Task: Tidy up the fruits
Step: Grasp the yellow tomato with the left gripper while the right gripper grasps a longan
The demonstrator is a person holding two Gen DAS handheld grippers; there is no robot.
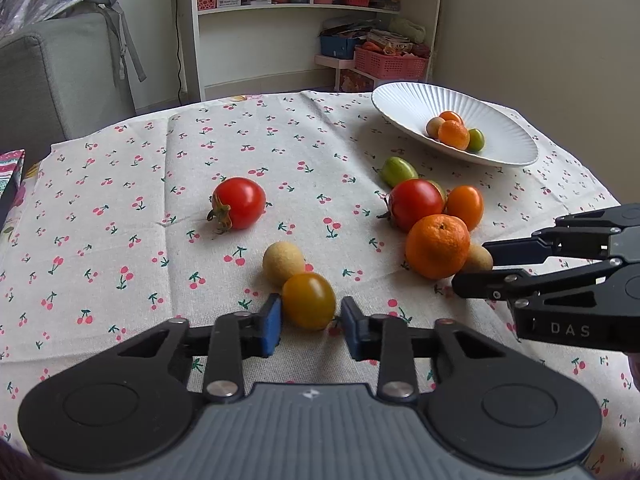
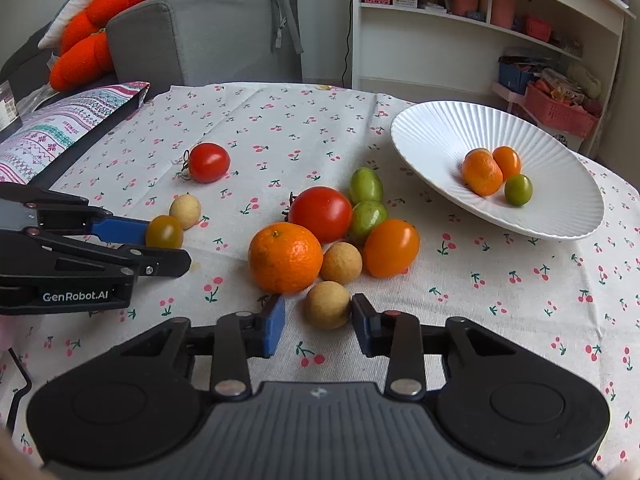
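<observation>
My left gripper [image 1: 310, 312] is shut on a yellow-brown cherry tomato [image 1: 309, 301] that rests on the cherry-print cloth, with a pale longan [image 1: 283, 261] just behind it. My right gripper [image 2: 318, 312] straddles another longan [image 2: 327, 305]. Its right pad touches the fruit, while a strip of cloth shows between the fruit and the left pad, so it stands open. Beyond lie a mandarin [image 2: 285, 257], a red tomato [image 2: 320, 214], two green tomatoes [image 2: 366, 184], an orange tomato [image 2: 391, 247] and a longan [image 2: 341, 263]. The white ribbed plate [image 2: 440, 132] holds several small fruits.
A lone red tomato [image 2: 209, 162] lies on the far left of the cloth. A patterned bag [image 2: 60, 132] sits at the table's left edge. A grey sofa [image 2: 208, 28] and a white shelf unit [image 2: 480, 20] stand behind the table.
</observation>
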